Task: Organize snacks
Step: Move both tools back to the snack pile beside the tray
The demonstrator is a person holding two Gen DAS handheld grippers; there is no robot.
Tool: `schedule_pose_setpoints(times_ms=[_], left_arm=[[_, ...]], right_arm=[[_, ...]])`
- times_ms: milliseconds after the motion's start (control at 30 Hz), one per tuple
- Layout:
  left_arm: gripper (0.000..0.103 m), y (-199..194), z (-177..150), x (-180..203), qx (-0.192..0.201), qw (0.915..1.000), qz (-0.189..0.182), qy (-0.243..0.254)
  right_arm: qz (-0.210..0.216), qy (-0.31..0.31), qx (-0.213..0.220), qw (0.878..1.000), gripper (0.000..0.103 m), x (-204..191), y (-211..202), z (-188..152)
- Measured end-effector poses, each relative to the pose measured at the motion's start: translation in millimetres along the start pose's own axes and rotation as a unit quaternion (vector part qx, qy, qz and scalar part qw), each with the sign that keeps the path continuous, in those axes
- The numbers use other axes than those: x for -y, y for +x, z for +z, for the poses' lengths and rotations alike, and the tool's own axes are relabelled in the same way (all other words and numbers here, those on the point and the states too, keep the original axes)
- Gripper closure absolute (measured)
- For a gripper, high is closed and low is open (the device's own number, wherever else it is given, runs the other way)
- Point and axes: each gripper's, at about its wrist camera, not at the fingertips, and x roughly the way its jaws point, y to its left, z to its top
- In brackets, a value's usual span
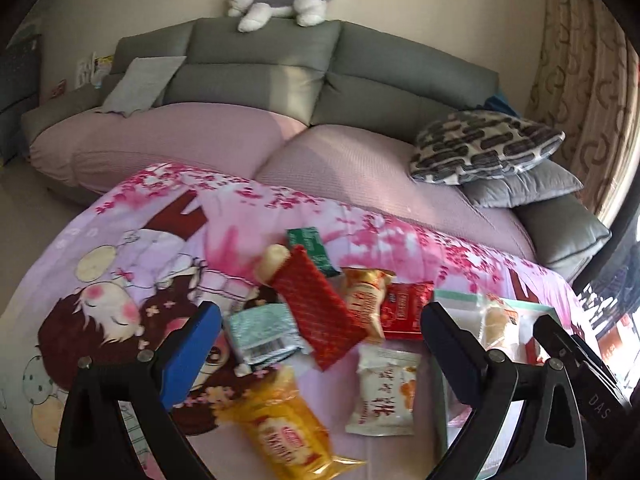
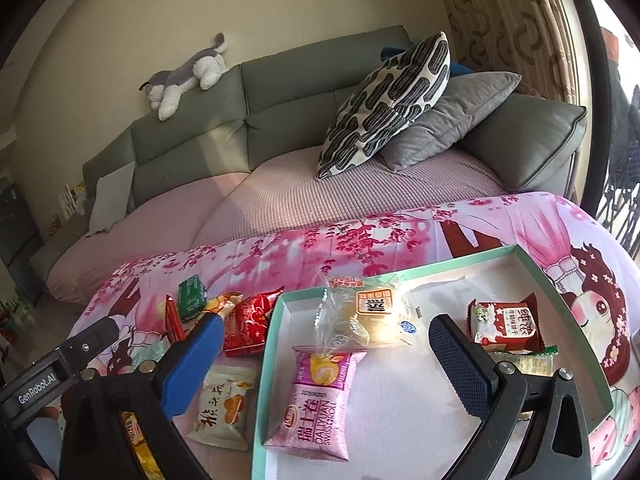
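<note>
Loose snacks lie on the pink cartoon cloth: a long red pack, a silver pack, a yellow roll pack, a white pastry pack, a small red pack and a green pack. My left gripper is open above them, holding nothing. A mint-rimmed white tray holds a pink Swiss-roll pack, a clear-wrapped bun and a red biscuit pack. My right gripper is open over the tray, holding nothing.
A grey sofa with a pink cover stands behind the table. A patterned cushion and a grey cushion lie at its right end. A plush husky lies on the backrest. Curtains hang at the right.
</note>
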Motion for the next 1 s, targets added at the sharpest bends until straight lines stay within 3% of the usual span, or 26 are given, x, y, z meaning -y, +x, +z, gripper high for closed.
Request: schedule_pose_setpoints(times_ms=[267, 667, 800, 933, 1000], left_arm=[[0.003, -7, -3, -45, -0.005, 0.9989, 0.024, -0.04], [0.003, 17, -34, -68, -0.091, 0.9932, 0.025, -0.069], [0.005, 26, -41, -68, -0.112, 0.9906, 0.025, -0.075], [0.005, 34, -45, -74, -0.128, 0.9868, 0.005, -0.098], [0.005, 36, -47, -75, -0.134, 0.9849, -0.008, -0.11]], right_arm=[[0.048, -0.025, -0.028, 0.998, 0.0, -44, 9, -9], [0.065, -0.059, -0.12, 0.989, 0.0, -79, 37, -41], [0.067, -0.066, -0.14, 0.986, 0.015, -83, 46, -47], [0.063, -0.073, -0.159, 0.983, 0.019, -85, 55, -54], [0.064, -0.079, -0.168, 0.981, 0.03, -88, 59, -58]])
